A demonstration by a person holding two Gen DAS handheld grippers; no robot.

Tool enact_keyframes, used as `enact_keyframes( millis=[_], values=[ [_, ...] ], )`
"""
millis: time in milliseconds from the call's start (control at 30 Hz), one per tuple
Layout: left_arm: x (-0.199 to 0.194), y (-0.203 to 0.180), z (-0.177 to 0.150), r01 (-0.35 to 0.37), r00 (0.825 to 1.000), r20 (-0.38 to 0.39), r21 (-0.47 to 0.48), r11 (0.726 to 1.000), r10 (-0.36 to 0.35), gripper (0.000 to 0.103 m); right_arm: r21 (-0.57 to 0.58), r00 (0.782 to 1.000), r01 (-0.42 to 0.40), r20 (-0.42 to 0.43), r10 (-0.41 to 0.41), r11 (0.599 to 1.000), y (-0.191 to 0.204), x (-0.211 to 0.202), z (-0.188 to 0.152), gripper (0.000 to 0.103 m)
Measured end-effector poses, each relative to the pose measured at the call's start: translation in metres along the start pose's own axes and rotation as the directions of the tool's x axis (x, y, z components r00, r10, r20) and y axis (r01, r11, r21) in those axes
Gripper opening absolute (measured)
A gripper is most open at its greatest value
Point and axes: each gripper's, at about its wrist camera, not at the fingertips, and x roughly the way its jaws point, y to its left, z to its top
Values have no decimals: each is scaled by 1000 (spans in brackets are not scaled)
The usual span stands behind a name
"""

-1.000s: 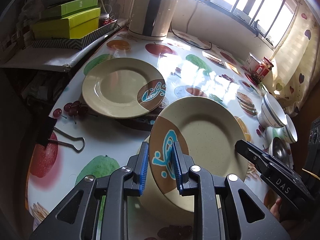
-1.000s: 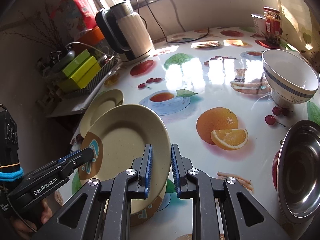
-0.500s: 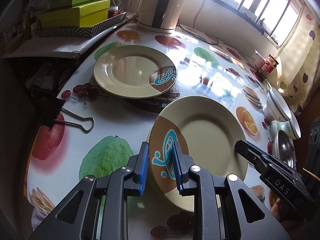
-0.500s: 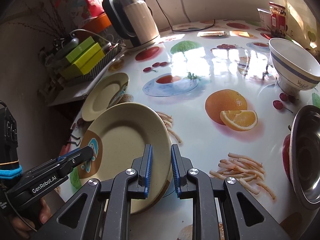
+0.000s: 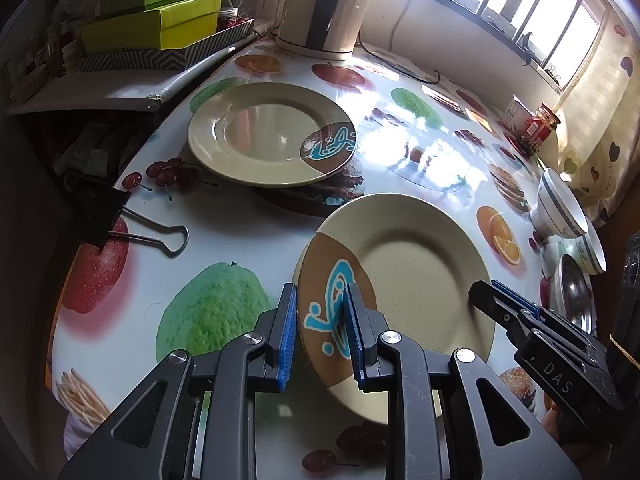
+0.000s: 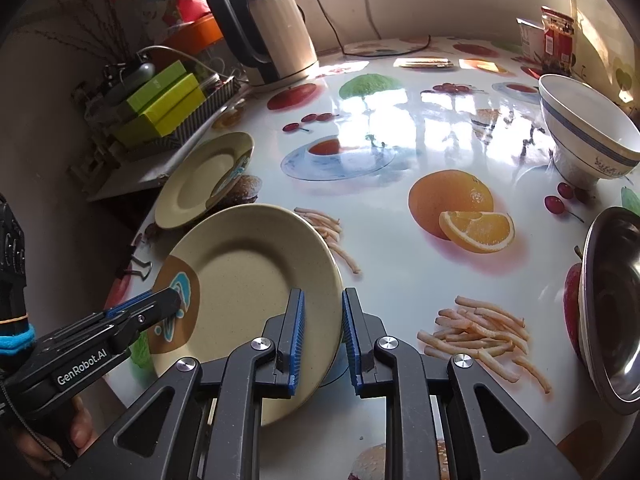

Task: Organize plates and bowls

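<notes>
the held plate is a cream, faintly speckled thing with a broad rim and a shallow well, and one segment of its rim is painted brown with a turquoise-and-white squiggle on it. it is tipped up off the table, its far edge higher than its near one, and it hangs just in front of the second plate, nearer the onlooker's side.

the left gripper pinches the brown painted segment between its blue ribbed pads, one pad above the rim and one under it. the right gripper nips the plain cream edge on the opposite side in the same way (in the left wrist view its black fingers show at the plate's right edge).

the second plate is the same pattern, cream with its own brown and turquoise patch, and lies flat on the fruit-printed table. beyond it stands a cream and black kettle; beside it, off the table edge, are stacked lime-green boxes; just in front of it to the left lies a black binder clip. well away from it on the far side sit a white bowl with a blue band and a steel bowl.
</notes>
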Motion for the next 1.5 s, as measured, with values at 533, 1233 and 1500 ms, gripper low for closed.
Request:
enact_keyframes(
  millis=[533,1233,1500],
  values=[
    [0,-3,-1,-23,1000,4,14,1000,23,24,-12,1000,14,3,-14,1000,2,1,-1,19],
    [-1,2,1,-4,1000,15,-2,1000,4,27,-6,1000,11,6,-11,1000,2,1,0,28],
    [-3,4,3,7,1000,28,-4,1000,-7,28,-6,1000,19,21,-19,1000,1,-2,2,35]
  ],
)
